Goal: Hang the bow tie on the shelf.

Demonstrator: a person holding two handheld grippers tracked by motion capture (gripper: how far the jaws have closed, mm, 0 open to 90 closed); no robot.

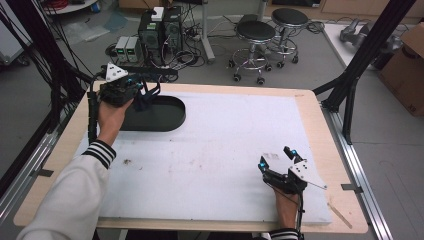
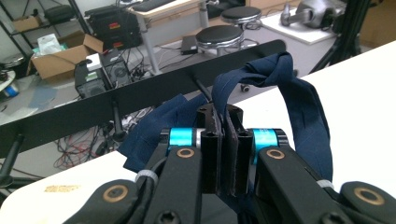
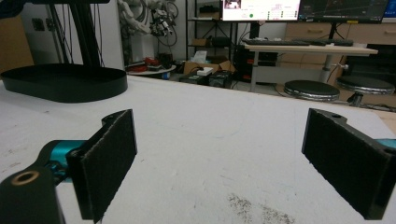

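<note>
Looking down from the high view, the left gripper (image 1: 145,95) is holding a dark blue cloth (image 1: 143,101) over the black tray (image 1: 172,116), while the right gripper (image 1: 276,158) is resting wide apart, holding nothing, on the white table (image 1: 215,145). Looking along the left gripper view, the jaws are pinching the cloth's fold tightly; it is hanging soft and light, so gripping a bunched fold seems best. Looking along the right gripper view, the pads (image 3: 109,163) are standing wide over the bare table.

The worktop (image 1: 215,150) is seen from above and behind in the high view. The left gripper view is aimed close along its fingers (image 2: 211,149) toward the stools (image 2: 219,35). The right gripper view skims low; the black tray (image 3: 65,81) is shared with the high view.
</note>
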